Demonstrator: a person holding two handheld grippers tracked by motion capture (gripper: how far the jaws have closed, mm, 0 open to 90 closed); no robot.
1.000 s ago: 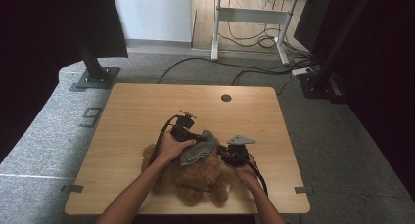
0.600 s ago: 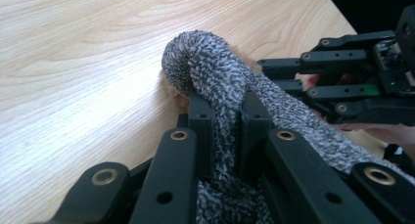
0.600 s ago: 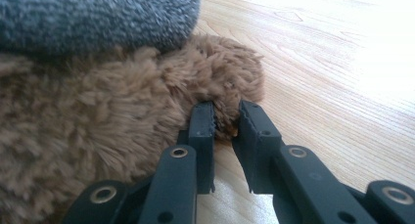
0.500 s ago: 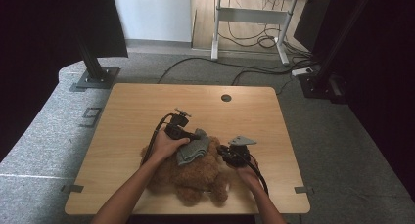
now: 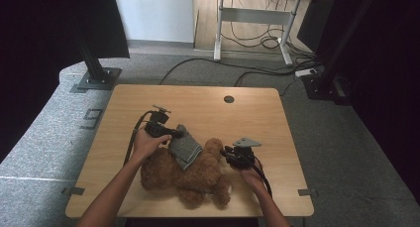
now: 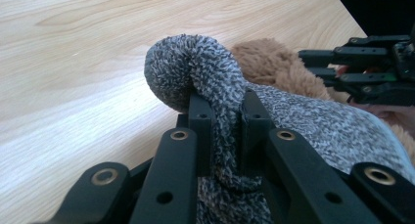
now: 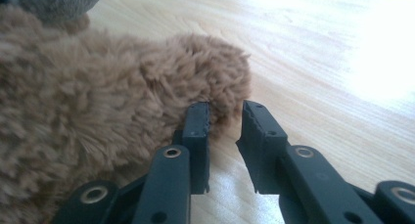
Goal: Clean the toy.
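Observation:
A brown teddy bear (image 5: pixel 190 175) lies on the wooden table (image 5: pixel 208 108) near its front edge. A grey knitted piece (image 5: pixel 185 146) drapes over the bear's upper body. My left gripper (image 5: pixel 174 134) is shut on a fold of this knit (image 6: pixel 215 82), which bulges out past the jaws. My right gripper (image 5: pixel 225 152) sits at the bear's right side, beside a furry limb (image 7: pixel 210 72). Its jaws have just been opening and stand slightly apart (image 7: pixel 225 121). Fur brushes the left one, but nothing is pinched. The right gripper (image 6: pixel 362 70) also appears behind the bear in the left gripper view.
A round hole (image 5: pixel 229 99) sits in the table's far half. Black stand bases (image 5: pixel 96 81) and cables (image 5: pixel 257 76) lie on the grey floor behind. The tabletop's back and left parts are bare wood.
My left gripper has moved left and a little farther away, drawing the grey knit with it across the bear. The right hand has stayed in place.

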